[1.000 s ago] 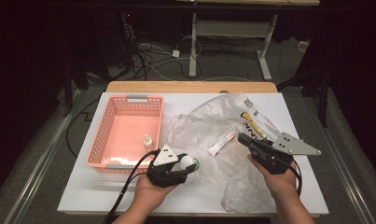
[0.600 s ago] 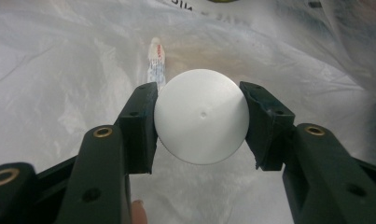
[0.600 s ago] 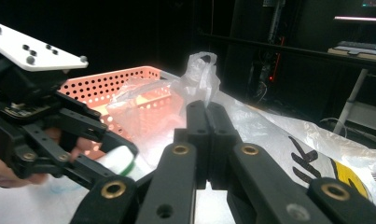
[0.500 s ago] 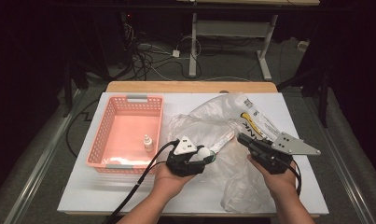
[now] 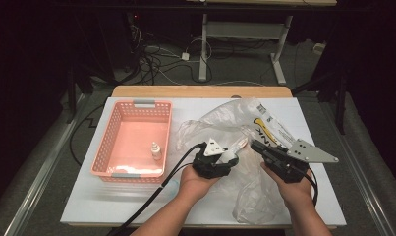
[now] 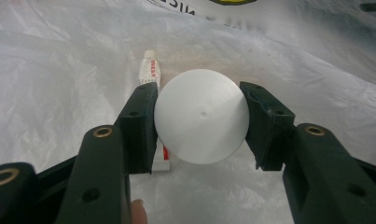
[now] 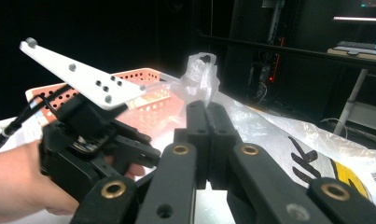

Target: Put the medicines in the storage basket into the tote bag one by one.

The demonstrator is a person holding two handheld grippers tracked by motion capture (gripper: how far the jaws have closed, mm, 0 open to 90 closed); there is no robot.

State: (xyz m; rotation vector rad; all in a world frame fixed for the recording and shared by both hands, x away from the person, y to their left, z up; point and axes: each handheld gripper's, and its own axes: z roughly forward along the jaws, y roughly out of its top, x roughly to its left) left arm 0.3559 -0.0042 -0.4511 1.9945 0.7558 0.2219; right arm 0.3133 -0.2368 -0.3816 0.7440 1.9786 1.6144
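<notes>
Gripping a white ball [image 6: 201,122] across its widest part, the left gripper [image 6: 201,126] holds it square between its two black pads, one on each flank, with the ball's smooth matte face turned toward that gripper's camera. The ball is round and looks firm, with a tiny dimple near its middle, so it has no long axis to line up; what matters is where it goes. In the high view the left gripper [image 5: 216,162] hangs over the crumpled clear plastic bag [image 5: 220,123] in the middle of the table, and the pink basket [image 5: 112,142] lies to its left, just beside the bag's edge. If the ball is bound for the basket, the move is a sideways carry to the left, and the left hand is clearly the nearer one.

Just under and behind the ball lies a small white tube [image 6: 149,70] with red print, resting on the bag with its cap pointing away from the jaws. The bag is thin, glossy and wrinkled, with yellow and black lettering. The basket is perforated plastic and already holds a small white bottle [image 5: 156,150] standing upright.

The right gripper [image 5: 264,150] rests farther right over the bag, jaws closed together on nothing.
</notes>
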